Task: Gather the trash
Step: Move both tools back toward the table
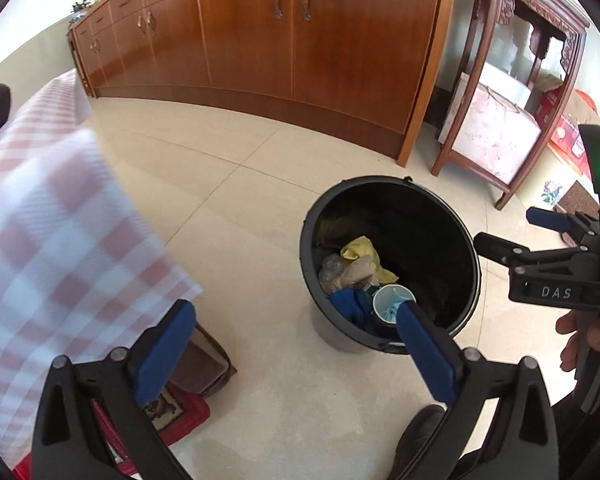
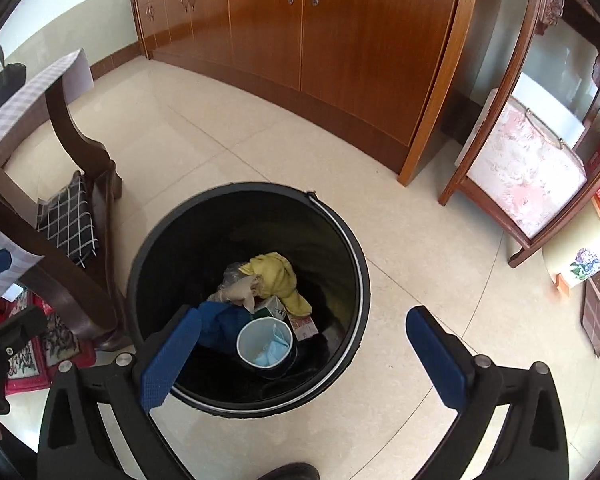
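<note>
Trash sits at the bottom of the black bin (image 2: 248, 296), low and centre in the right wrist view: a paper cup (image 2: 265, 344) with a blue mask inside, a yellow cloth (image 2: 278, 276), a blue rag (image 2: 220, 324), a small carton (image 2: 272, 310) and some crumpled wrapping. The right claw (image 2: 304, 356) hangs over the bin's near rim with its jaws spread as wide as they go and nothing between the pads. The left claw (image 1: 296, 352), at the bottom of its own view, is likewise fully open and empty, its right finger lying over the bin's edge beside the cup. Both drops look done, so the sensible thing now is to lift each claw straight up, clear of the rim, before turning towards the checked tablecloth (image 1: 60, 216) at left. Swinging sideways too early could catch the rim and tip the bin on the tiled floor (image 2: 420, 264).
</note>
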A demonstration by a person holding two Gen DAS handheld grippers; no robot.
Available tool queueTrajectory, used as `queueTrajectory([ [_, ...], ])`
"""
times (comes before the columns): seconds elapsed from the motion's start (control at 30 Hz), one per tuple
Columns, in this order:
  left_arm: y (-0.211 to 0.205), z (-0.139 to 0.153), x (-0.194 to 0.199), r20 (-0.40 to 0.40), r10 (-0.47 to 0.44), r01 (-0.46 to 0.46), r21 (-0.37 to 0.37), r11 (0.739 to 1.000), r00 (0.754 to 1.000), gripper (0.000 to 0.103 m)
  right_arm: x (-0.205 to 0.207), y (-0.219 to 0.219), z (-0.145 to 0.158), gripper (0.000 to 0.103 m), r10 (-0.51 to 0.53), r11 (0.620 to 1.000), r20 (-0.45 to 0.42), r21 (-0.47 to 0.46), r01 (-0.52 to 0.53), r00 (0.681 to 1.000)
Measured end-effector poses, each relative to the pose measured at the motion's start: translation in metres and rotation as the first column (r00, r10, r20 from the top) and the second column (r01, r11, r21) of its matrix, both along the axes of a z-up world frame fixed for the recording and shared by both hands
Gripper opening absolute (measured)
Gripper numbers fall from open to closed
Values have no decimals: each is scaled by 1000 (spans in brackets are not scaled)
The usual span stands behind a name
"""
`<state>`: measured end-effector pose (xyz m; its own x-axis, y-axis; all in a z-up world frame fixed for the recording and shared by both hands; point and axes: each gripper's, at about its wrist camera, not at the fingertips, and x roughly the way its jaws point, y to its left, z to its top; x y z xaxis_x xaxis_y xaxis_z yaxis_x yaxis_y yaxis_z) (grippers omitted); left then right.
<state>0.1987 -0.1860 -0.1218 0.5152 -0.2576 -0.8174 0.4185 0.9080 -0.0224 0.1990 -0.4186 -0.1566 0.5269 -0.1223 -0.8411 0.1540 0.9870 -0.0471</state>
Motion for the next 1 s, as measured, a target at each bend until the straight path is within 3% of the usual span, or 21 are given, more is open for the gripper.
queueTrajectory([
  [0.57, 70, 84, -53, 159, 120, -101, -126, 987, 980, 102, -39, 76, 91, 103, 66, 997, 256, 23, -74, 964],
  [0.83, 122, 106, -51, 229, 251, -222, -143, 964, 940, 102, -29, 128, 119, 103, 135, 986, 328, 49, -160, 935],
  [1.0, 170, 107, -50, 232, 363, -333, -160, 929, 902, 102, -19, 169, 131, 103, 203, 969, 346, 61, -238, 916],
])
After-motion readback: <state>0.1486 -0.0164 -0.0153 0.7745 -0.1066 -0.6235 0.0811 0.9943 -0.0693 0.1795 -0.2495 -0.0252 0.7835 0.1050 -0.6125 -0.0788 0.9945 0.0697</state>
